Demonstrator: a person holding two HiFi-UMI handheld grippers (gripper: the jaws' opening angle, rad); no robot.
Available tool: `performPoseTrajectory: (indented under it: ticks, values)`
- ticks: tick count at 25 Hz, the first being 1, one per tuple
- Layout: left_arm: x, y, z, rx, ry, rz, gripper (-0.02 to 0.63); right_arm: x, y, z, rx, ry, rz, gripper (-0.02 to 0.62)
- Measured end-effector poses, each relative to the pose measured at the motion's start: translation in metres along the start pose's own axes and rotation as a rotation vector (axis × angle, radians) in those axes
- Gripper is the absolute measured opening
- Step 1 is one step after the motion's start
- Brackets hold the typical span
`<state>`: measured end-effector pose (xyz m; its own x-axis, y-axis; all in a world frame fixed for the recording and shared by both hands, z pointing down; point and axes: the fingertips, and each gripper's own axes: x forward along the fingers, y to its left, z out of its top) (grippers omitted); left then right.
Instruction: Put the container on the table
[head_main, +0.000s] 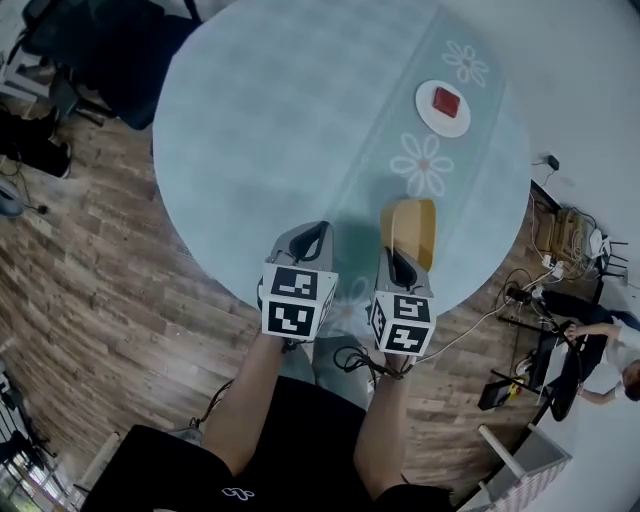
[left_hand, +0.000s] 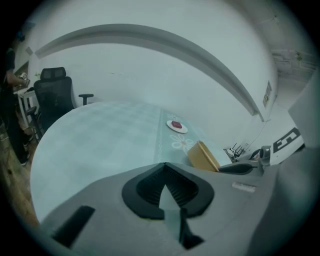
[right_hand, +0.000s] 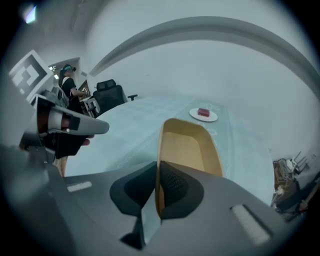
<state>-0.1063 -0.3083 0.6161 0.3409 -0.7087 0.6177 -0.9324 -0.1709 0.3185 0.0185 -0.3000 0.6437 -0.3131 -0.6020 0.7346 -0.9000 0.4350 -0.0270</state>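
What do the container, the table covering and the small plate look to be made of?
Container: thin, matte tan walls, likely bamboo fibre or plastic. Table covering: pale blue sheet with printed flowers and faint sheen, probably vinyl or oilcloth. Plate: smooth white, ceramic or plastic; cannot tell which.

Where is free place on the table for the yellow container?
The table's left half is bare, from the flowered runner to the left rim. The runner between container and white plate is free too. Crowded only at the plate, far right.

plate (head_main: 442, 108), red block (head_main: 446, 100) on it | office chair (head_main: 110, 50) | wood floor (head_main: 100, 290)
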Motion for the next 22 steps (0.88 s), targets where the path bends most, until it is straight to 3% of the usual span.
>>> performPoseTrajectory:
  ticks: [6, 11, 13, 17, 22]
  values:
    - [-0.011, 0.03, -0.01, -0.062, 0.003, 0.072, 0.002, 0.024, 0.012, -0.016, -0.035, 0.043, -0.026, 0.034]
    - [-0.026, 0.033, 0.009, -0.075, -0.046, 0.111, 0.002, 0.018, 0.029, 0.01, -0.073, -0.007, 0.098, 0.103]
    - [-0.031, 0.03, 0.024, -0.073, -0.08, 0.119, 0.002, 0.009, 0.025, 0.033, -0.07, -0.065, 0.107, 0.095]
    - [-0.043, 0.013, 0.054, -0.052, -0.172, 0.113, 0.002, -0.027, 0.003, 0.078, -0.022, -0.244, 0.089, 0.012]
    - [-0.055, -0.032, 0.095, -0.036, -0.306, 0.076, 0.002, -0.092, -0.033, 0.111, 0.02, -0.421, 0.167, 0.011]
